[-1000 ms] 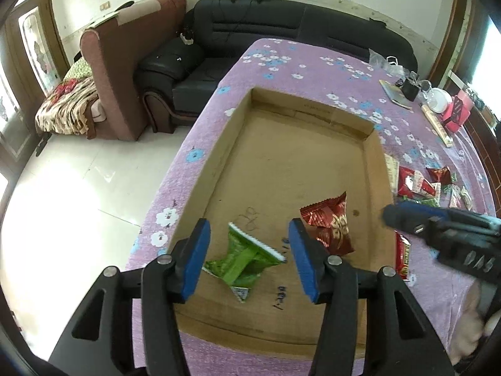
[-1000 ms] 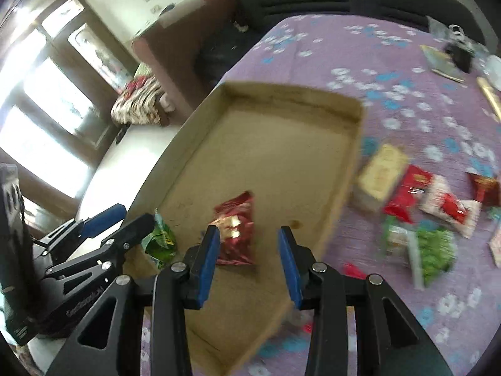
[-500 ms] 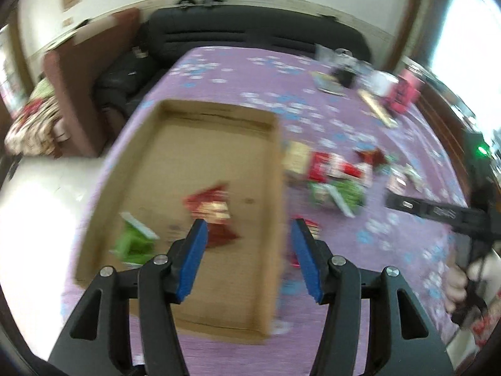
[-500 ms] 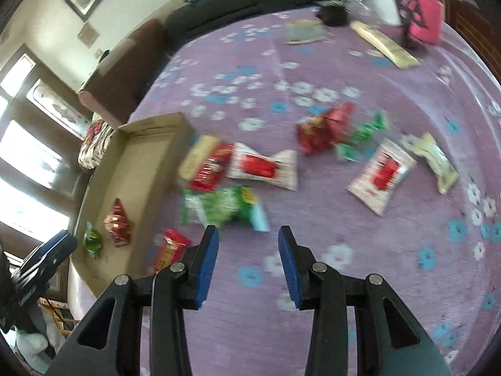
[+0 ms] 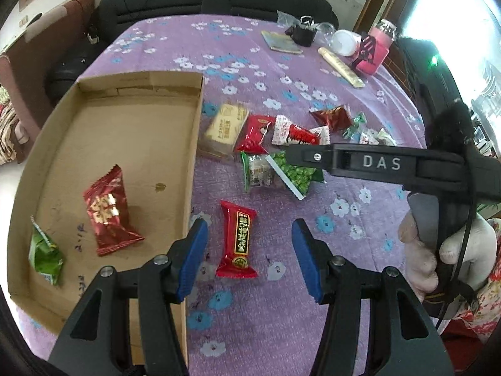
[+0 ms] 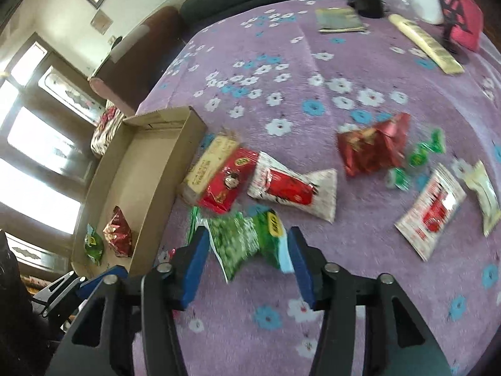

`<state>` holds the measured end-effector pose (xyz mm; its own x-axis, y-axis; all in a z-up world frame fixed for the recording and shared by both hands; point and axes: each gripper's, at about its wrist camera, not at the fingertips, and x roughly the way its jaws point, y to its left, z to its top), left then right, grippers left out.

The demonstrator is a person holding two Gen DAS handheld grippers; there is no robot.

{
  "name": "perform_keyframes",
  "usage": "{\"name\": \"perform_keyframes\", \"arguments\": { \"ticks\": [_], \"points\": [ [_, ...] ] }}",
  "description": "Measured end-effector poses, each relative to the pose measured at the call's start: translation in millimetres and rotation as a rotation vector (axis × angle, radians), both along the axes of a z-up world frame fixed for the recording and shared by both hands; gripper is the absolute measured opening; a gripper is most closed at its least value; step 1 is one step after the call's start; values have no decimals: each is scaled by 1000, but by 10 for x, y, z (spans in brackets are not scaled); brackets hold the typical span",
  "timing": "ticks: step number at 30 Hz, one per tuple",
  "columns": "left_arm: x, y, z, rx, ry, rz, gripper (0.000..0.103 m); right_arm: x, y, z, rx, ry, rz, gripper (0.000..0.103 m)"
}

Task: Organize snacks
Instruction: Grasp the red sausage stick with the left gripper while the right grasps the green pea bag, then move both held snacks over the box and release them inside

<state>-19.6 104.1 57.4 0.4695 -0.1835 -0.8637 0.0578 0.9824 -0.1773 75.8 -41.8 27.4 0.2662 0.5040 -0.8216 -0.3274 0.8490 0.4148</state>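
Left wrist: left tongs [image 5: 249,258] spread over red packet [image 5: 237,240]; right tongs [image 6: 247,264] opening over green packet [image 6: 247,241]

My left gripper [image 5: 249,258]: black frame, silver screws, ribbed blue pads. My right gripper [image 6: 247,264] bears white "DAS" lettering; white glove [image 5: 451,255], floral sleeve [image 5: 488,294].

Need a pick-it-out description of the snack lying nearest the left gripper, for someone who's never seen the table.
Start at the cardboard tray on the purple flowered cloth. Just off its right wall, near the front corner, one red packet lies alone between the open left gripper fingers. Unlike the clustered snacks beyond, it carries a dark vertical label with gold characters.
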Motion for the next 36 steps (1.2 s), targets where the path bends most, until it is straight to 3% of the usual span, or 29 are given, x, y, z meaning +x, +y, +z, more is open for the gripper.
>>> {"name": "perform_keyframes", "arguments": {
  "ticks": [5,11,13,14,23,36],
  "points": [
    [57,-20,-99,-7,30,-20,57,14,95,-82,-38,20,44,55],
    [143,-83,-224,5,67,-33,54,-25,-13,-89,-43,28,37,44],
    [171,-105,-282,18,87,-40,33,-37,-113,-90,-30,39,21,43],
    [186,-109,-302,20,95,-41,27,-38,-159,-92,-25,44,14,43],
    [168,-165,-279,16,79,-25,23,-223,-598,-80,-9,52,-41,43],
    [-4,-242,-77,-34,33,-24,22,-397,-800,19,5,56,-90,43]
  ]
}}
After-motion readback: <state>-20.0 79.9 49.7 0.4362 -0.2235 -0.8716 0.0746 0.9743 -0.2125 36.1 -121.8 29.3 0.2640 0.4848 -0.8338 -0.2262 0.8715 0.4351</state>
